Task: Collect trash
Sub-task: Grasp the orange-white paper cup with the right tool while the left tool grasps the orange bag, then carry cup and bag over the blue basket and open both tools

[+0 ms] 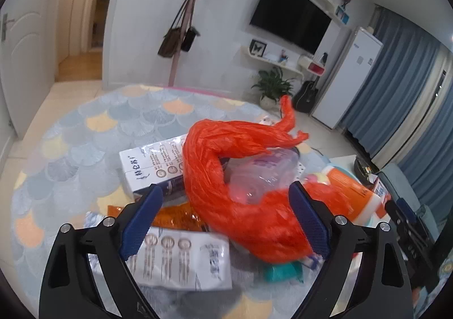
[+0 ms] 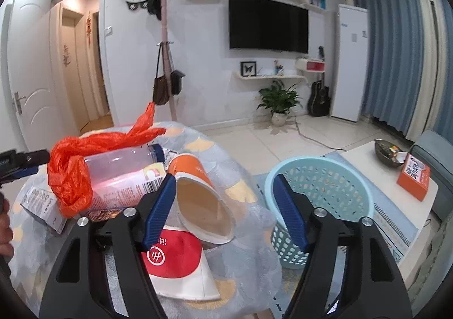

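Blue-padded left gripper [image 1: 223, 219] is held wide over an orange bag [image 1: 254, 205]; only the equally wide right gripper [image 2: 223, 212] view shows a basket [image 2: 325, 174]

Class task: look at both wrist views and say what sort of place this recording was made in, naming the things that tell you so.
Most likely a home living room: a black flat-screen television hangs on the wall, a black acoustic guitar leans beside a potted green plant, and long blue curtains cover the window side.
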Motion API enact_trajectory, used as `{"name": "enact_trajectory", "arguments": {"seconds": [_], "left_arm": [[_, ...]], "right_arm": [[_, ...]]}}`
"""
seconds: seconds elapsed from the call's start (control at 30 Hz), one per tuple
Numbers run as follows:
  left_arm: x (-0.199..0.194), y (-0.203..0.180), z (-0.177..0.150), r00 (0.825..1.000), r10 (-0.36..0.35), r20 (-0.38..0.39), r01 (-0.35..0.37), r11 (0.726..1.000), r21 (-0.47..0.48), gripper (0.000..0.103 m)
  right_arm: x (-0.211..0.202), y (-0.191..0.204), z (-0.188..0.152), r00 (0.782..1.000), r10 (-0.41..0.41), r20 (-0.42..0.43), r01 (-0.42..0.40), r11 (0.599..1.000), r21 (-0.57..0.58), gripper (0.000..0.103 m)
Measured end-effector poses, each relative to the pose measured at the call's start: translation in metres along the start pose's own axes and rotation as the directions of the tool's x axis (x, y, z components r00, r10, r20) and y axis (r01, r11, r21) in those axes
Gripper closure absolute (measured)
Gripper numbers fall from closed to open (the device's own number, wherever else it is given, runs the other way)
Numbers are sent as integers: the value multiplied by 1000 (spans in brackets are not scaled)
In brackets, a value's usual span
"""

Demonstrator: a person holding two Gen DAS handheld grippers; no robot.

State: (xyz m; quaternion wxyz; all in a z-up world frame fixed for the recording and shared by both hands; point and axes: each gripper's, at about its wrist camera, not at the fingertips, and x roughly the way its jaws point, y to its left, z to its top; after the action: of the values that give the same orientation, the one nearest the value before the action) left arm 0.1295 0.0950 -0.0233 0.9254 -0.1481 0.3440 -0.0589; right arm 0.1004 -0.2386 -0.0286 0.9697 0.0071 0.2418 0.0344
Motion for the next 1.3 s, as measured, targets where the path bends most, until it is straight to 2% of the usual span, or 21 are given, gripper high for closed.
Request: {"name": "enact_trajectory", "arguments": {"seconds": [0.1, 0.27, 0.47, 0.5, 0.53, 0.6, 0.63, 0.7, 0.73, 0.77, 1.0, 1.3], "left_arm": [[19, 4, 5, 998, -6, -55, 6, 1000, -13, 22], [36, 5, 9, 995, 0, -95, -3, 1000, -29, 31], [42, 4, 14, 994, 10, -106, -12, 1000, -16, 56], [42, 3, 14, 994, 9, -107, -10, 1000, -11, 63], [42, 1, 14, 994, 6, -107, -7, 1000, -7, 71], [40, -1, 15, 995, 4, -97, -4, 1000, 3, 76], [38, -3, 16, 996, 6, -87, -5, 1000, 9, 77], [35, -5, 17, 997, 11, -73, -10, 1000, 16, 81], [33, -6, 18, 998, 13, -63, -12, 1000, 19, 83], [31, -8, 20, 999, 13, -51, -12, 1000, 23, 83], [-2, -18, 34, 996, 4, 90, -9, 998, 61, 85], [-43, -61, 60, 972, -30, 232, -7, 987, 158, 85]], "right_arm": [[11, 5, 0, 999, 21, -26, -22, 999, -24, 28], [35, 10, -1, 995, 55, -88, -60, 997, -47, 28], [56, 11, 0, 984, 97, -147, -106, 993, -53, 28], [60, 13, 0, 984, 85, -157, -95, 994, -55, 28], [62, 13, 0, 982, 91, -163, -100, 994, -51, 33], [65, 14, 0, 977, 120, -179, -129, 991, -41, 43], [67, 15, 0, 975, 124, -186, -134, 990, -39, 51], [68, 16, 1, 974, 125, -189, -135, 990, -37, 54], [68, 17, 2, 974, 132, -185, -141, 989, -34, 63], [68, 17, 3, 973, 140, -185, -149, 988, -32, 65], [61, 17, 18, 981, 146, -129, -151, 988, -30, 67], [36, 0, 42, 992, 125, -1, -125, 992, 6, 67]]}}
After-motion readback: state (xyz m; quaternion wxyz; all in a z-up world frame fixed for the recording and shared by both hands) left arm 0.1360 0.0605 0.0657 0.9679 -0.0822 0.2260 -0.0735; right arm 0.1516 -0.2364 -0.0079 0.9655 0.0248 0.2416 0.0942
